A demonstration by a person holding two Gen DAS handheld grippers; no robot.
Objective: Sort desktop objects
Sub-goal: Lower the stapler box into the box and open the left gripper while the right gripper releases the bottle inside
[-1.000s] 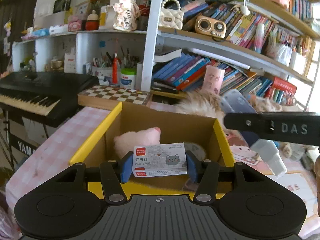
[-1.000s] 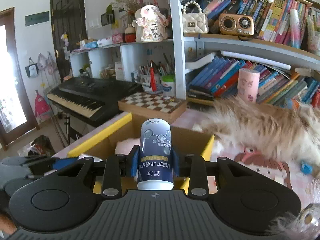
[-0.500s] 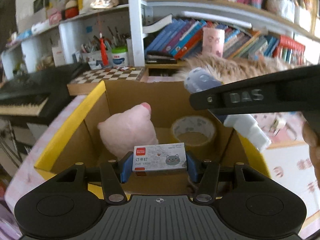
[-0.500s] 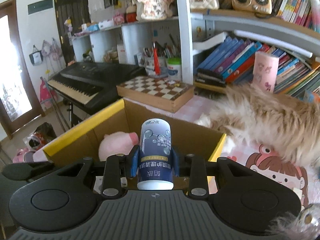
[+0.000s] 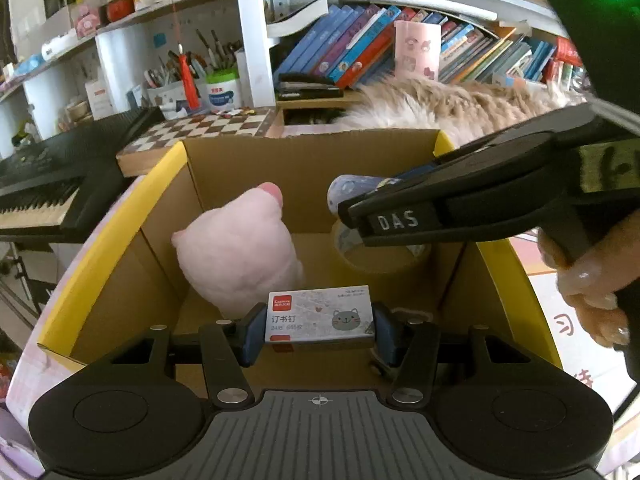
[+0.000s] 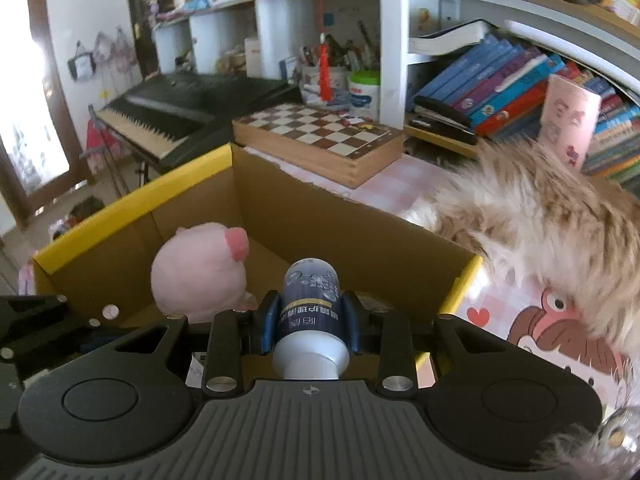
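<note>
1. Left gripper (image 5: 320, 334): blue pads clamped on the two short ends of a small staple box (image 5: 319, 316), cat-print face up, held level above the near part of the cardboard box (image 5: 112, 220) interior.
2. Right gripper (image 6: 307, 322): pinching a blue-labelled bottle (image 6: 310, 312) at mid-body, white cap toward the camera, rounded base pointing forward over the same cardboard box (image 6: 132, 200).
3. Inside the box: pink plush toy (image 5: 240, 252) toward the left wall; roll of tape (image 5: 380, 254) lying flat on the floor to its right, partly hidden by the right gripper's body.
4. Beyond the far wall: chessboard case (image 6: 320, 136), black keyboard (image 6: 180, 104) further left, fluffy tan fur (image 6: 540, 216) on the pink tabletop to the right.
</note>
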